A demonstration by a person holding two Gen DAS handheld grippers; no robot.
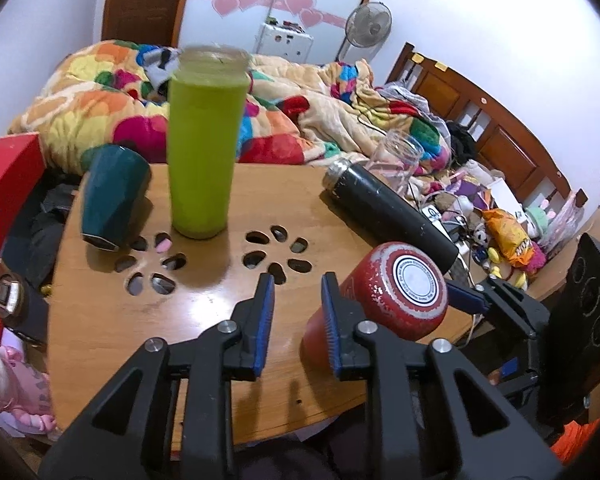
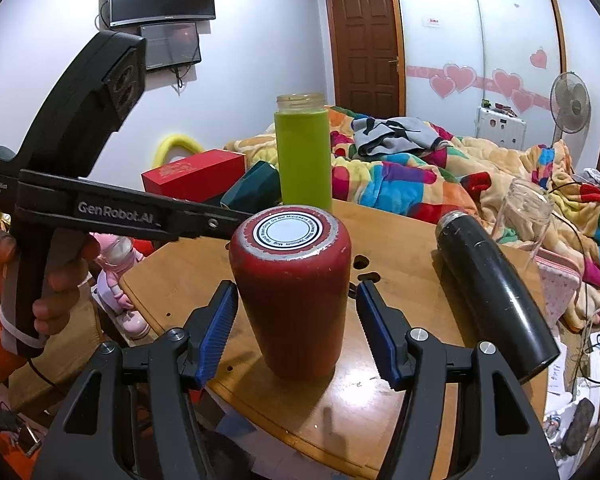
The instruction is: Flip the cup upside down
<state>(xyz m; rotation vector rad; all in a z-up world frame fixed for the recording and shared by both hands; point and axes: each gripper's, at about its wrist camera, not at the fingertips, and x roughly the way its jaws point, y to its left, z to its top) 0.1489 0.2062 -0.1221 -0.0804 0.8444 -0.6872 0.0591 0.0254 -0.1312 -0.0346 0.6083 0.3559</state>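
Five vessels on the round wooden tabletop (image 2: 172,280), which is glossy and pierced by two flower-shaped rings of cutout holes.

One red cup (image 2: 290,288): cylindrical, matte, paint chipped around the base rim. It stands mouth-down near the tabletop's near edge, with a bare metal base ring and a round white sticker with printed text facing up.

One lime-green tumbler (image 1: 204,156): tall, smooth, upright, with a clear threaded neck and no lid. One dark teal cup (image 1: 114,200): faceted, tilted, just beside the tumbler. One black flask (image 2: 496,300): long cylinder, scuffed, lying on its side. One clear glass jar (image 2: 526,216) at the far edge behind the flask.

Two grippers. Right gripper (image 2: 296,332): blue ribbed pads, jaws spread to either side of the red cup, gaps visible on both sides. Left gripper (image 1: 298,320): jaws apart and holding nothing, red cup just beside its right finger.

Behind: bed with patchwork quilt (image 1: 100,100).
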